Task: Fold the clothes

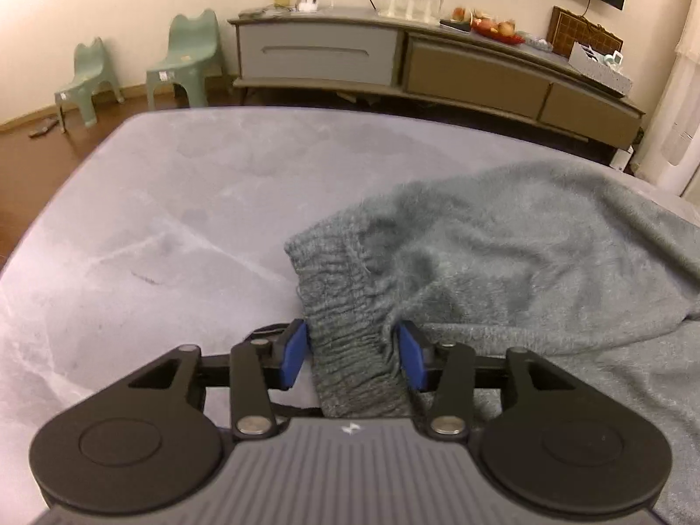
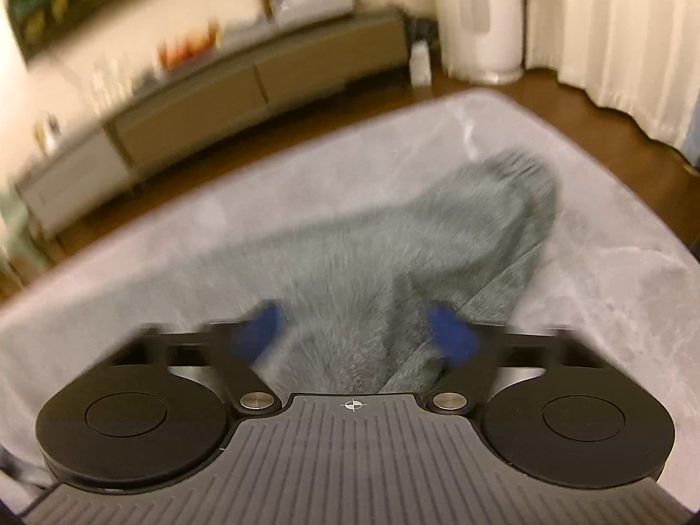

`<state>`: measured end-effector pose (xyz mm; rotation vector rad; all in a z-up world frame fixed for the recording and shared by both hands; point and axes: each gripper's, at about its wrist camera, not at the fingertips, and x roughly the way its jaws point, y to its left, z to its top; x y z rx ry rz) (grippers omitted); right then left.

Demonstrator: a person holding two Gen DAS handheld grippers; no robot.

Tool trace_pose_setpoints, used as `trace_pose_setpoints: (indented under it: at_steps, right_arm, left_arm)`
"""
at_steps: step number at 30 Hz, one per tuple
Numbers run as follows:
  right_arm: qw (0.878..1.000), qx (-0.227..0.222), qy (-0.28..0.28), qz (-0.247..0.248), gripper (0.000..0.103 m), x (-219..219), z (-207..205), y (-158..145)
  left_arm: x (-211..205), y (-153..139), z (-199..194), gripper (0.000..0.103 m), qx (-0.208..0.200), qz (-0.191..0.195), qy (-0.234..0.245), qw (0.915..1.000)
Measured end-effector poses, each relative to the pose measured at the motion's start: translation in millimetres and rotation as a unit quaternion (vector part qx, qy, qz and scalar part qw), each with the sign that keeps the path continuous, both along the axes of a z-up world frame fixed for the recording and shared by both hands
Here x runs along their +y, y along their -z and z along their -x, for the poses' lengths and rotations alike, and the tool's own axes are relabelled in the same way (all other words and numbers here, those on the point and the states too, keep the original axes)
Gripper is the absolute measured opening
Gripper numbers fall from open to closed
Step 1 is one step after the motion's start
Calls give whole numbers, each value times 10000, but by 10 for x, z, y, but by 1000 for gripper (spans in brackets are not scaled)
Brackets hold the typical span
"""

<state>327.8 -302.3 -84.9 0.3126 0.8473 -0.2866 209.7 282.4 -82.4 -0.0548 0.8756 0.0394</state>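
Note:
A fuzzy grey garment (image 1: pixel 503 245) lies spread on the pale grey table (image 1: pixel 175 201). Its ribbed band (image 1: pixel 345 306) runs back between the blue pads (image 1: pixel 292 355) of my left gripper (image 1: pixel 352 356). Both pads touch the band's sides and the fabric bunches between them. The right wrist view is motion-blurred. It shows the same garment (image 2: pixel 437 227) stretching away to a rounded end at the far right. My right gripper (image 2: pixel 356 332) straddles a raised fold of it, with its blue pads (image 2: pixel 450 334) well apart. The blur hides whether they press on the cloth.
A long low sideboard (image 1: pixel 393 57) with glassware, fruit and boxes stands against the far wall. Two small green chairs (image 1: pixel 183 61) sit on the wooden floor at the left. White curtains (image 2: pixel 612 30) and a white cylinder (image 2: pixel 485 17) stand at the right. The table's rounded far edge (image 1: pixel 262 109) is close.

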Motion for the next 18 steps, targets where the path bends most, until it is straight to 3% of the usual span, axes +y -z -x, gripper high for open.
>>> trace_pose_setpoints:
  at_steps: [1,3,5,7,10,13,16,18]
  right_arm:
    - [9998,153,-71,97,3,16,-59,57]
    - [9979,210,4,616,5,-3,-73,64]
    - [9915,272,311,1231,12,-20,-2,27]
    - [9831,251,620,1701,37,-48,110,-33]
    - [9944,-206,292,995,70,31,499,-230]
    - [9979,-562,-158,284,82,217,914,-391]
    - [9956,-783,-520,57,87,518,1224,-526]
    - [9929,-929,-732,-116,88,710,1401,-579]
  left_arm:
    - [24,6,-22,42,-50,-23,-75,10000]
    - [57,-3,-58,38,-167,-195,-329,9991]
    - [97,-37,-61,35,-308,-194,-515,9980]
    - [150,-114,-40,34,-356,199,-374,9985]
    - [216,-267,6,41,-445,781,-61,9959]
    - [317,-381,43,66,-675,985,-301,9924]
    - [519,-289,-35,70,-543,1435,-593,9864]
    - [620,-197,-131,70,-393,1534,-769,9844]
